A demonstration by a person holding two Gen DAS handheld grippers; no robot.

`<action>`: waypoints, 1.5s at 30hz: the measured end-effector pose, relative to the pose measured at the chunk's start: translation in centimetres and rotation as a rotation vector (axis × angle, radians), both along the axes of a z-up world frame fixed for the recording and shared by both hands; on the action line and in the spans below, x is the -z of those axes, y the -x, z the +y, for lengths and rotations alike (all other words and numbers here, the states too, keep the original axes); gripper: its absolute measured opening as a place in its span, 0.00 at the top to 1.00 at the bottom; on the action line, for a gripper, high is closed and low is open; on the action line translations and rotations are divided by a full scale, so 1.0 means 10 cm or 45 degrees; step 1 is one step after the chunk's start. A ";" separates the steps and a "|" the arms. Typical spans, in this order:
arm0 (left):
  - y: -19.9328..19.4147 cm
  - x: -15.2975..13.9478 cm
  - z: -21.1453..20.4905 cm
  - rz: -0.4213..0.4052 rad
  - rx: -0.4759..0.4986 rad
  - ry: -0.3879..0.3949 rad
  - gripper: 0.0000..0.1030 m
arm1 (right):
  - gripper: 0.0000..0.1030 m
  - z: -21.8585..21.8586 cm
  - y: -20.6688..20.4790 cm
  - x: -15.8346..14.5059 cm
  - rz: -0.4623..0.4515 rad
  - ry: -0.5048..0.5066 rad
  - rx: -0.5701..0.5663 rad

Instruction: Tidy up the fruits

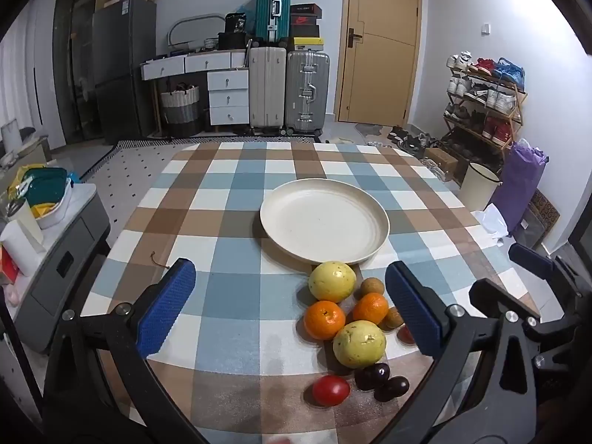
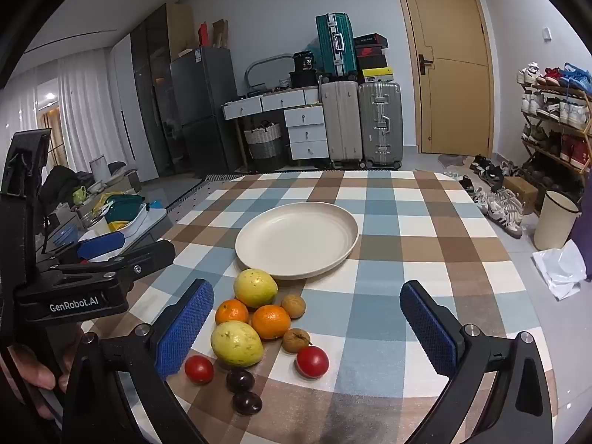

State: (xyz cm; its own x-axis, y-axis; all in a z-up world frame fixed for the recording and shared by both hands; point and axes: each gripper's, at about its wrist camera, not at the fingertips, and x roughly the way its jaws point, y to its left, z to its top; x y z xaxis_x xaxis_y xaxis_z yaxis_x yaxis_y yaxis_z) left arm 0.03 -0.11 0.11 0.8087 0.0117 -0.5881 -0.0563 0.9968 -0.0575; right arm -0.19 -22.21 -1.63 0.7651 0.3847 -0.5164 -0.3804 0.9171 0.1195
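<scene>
A cream plate (image 1: 325, 224) (image 2: 297, 238) sits bare on the checked tablecloth (image 1: 229, 222). In front of it lies a cluster of fruit: two yellow guavas (image 1: 332, 281) (image 2: 236, 343), two oranges (image 1: 324, 319) (image 2: 271, 321), brown longans (image 2: 293, 305), two red tomatoes (image 1: 330, 390) (image 2: 312, 361) and dark plums (image 1: 372, 376) (image 2: 240, 380). My left gripper (image 1: 290, 310) is open and empty above the table, left of the fruit. My right gripper (image 2: 307, 333) is open and empty above the fruit. The right gripper shows at the right edge of the left wrist view (image 1: 536, 292).
Suitcases (image 1: 288, 88), drawers (image 1: 227, 96) and a door (image 1: 383, 44) stand beyond the table. A low side table with containers (image 1: 48, 203) is at the left. A shoe rack (image 1: 484, 103) and a bin (image 1: 479, 185) are at the right.
</scene>
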 end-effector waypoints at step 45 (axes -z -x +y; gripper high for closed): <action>0.08 -0.04 -0.07 -0.035 0.020 -0.041 0.01 | 0.00 -0.01 0.01 0.01 -0.018 0.012 0.003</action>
State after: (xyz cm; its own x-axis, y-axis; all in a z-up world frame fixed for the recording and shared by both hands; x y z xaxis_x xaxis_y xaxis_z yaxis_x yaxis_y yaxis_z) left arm -0.77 -0.84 0.54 0.8249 0.0176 -0.5650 -0.0397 0.9989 -0.0267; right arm -0.25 -22.28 -1.71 0.7734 0.3779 -0.5090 -0.3797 0.9191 0.1055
